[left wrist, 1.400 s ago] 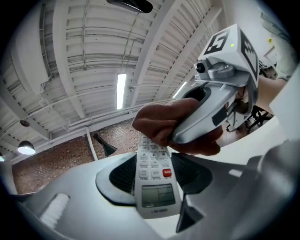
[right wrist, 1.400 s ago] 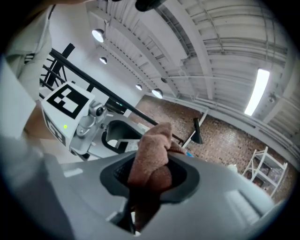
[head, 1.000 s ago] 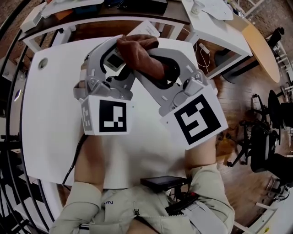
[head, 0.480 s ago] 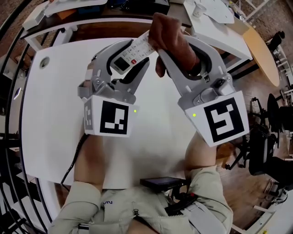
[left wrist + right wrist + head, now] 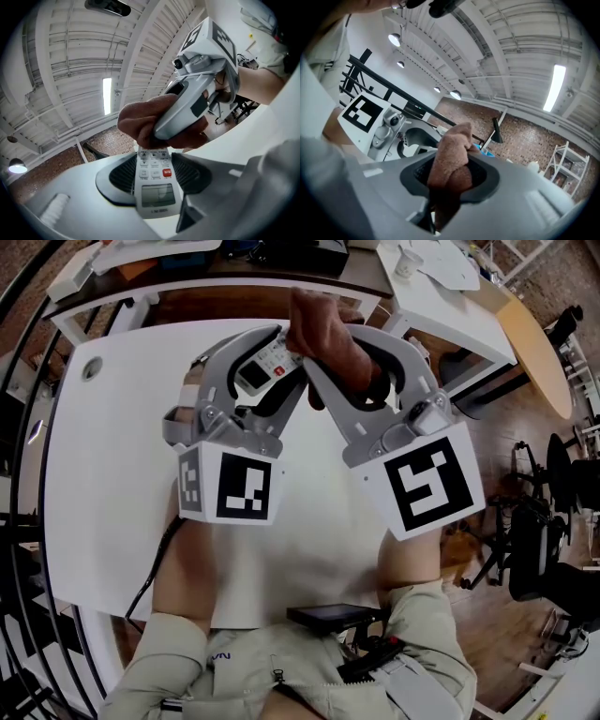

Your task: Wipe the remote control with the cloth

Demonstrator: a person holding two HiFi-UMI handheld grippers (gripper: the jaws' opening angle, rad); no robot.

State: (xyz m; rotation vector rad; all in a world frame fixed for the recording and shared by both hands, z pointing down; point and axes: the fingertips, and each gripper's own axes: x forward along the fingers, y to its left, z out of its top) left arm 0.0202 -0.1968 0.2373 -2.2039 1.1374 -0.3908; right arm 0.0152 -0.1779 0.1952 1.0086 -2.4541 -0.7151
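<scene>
Above the white table (image 5: 103, 484), my left gripper (image 5: 267, 357) is shut on a white remote control (image 5: 264, 364) with a small screen and a red button (image 5: 167, 173); in the left gripper view the remote (image 5: 153, 187) lies between the ribbed pads, its far end covered. My right gripper (image 5: 314, 343) is shut on a bunched brown cloth (image 5: 323, 334), which sticks up between its pads in the right gripper view, cloth (image 5: 450, 164). The cloth (image 5: 145, 122) presses on the remote's far end. The two grippers meet tip to tip.
A dark phone-like device (image 5: 333, 617) lies at the table's near edge by the person's lap. A cable (image 5: 155, 559) hangs over the left front edge. White desks (image 5: 441, 296) and chairs (image 5: 544, 521) stand beyond the table to the right.
The cloth first lay over the remote, then lifted off its far end, baring the remote. Now the right gripper has brought it back down onto the remote's end. The left gripper stayed nearly still.
</scene>
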